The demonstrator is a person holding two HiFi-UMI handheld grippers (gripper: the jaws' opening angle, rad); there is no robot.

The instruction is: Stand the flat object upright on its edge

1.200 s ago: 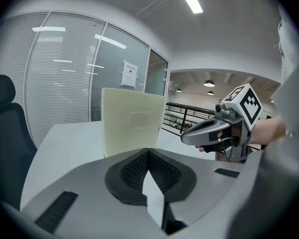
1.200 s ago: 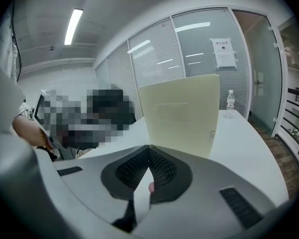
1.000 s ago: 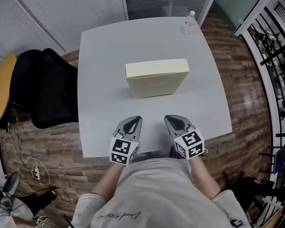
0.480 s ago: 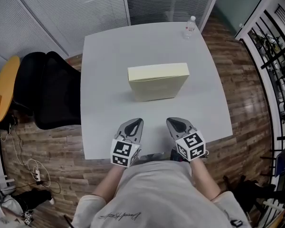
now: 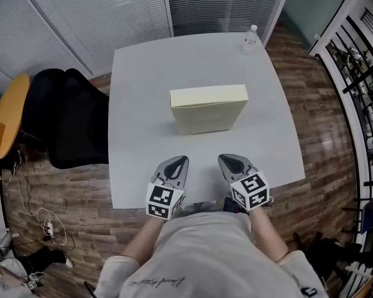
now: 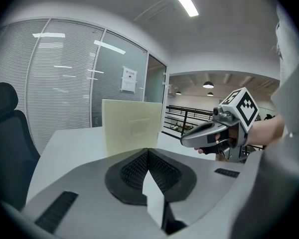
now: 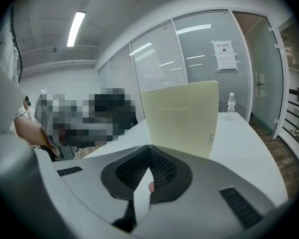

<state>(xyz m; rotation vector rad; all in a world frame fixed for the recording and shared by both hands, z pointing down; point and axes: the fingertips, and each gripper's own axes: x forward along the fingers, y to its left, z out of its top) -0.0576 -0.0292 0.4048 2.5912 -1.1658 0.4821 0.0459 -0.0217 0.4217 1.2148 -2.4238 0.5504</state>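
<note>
A flat pale-yellow box [image 5: 209, 107] stands upright on its long edge at the middle of the white table [image 5: 137, 79]. It shows as a tall cream panel in the left gripper view [image 6: 132, 126] and in the right gripper view [image 7: 182, 116]. My left gripper [image 5: 179, 162] and right gripper [image 5: 227, 160] rest side by side near the table's front edge, well short of the box. Both are shut with nothing between their jaws. The right gripper [image 6: 209, 133] is also seen from the left gripper view, held in a hand.
A clear water bottle [image 5: 250, 37] stands at the table's far right corner. A black office chair [image 5: 68, 120] is at the table's left, with a round orange stool [image 5: 6, 113] beyond it. Glass walls with blinds lie behind; black racks [image 5: 367, 73] stand at right.
The grippers and box keep their places on the table; only the head camera has shifted slightly, moving the whole scene a little lower and to the right in the picture.
</note>
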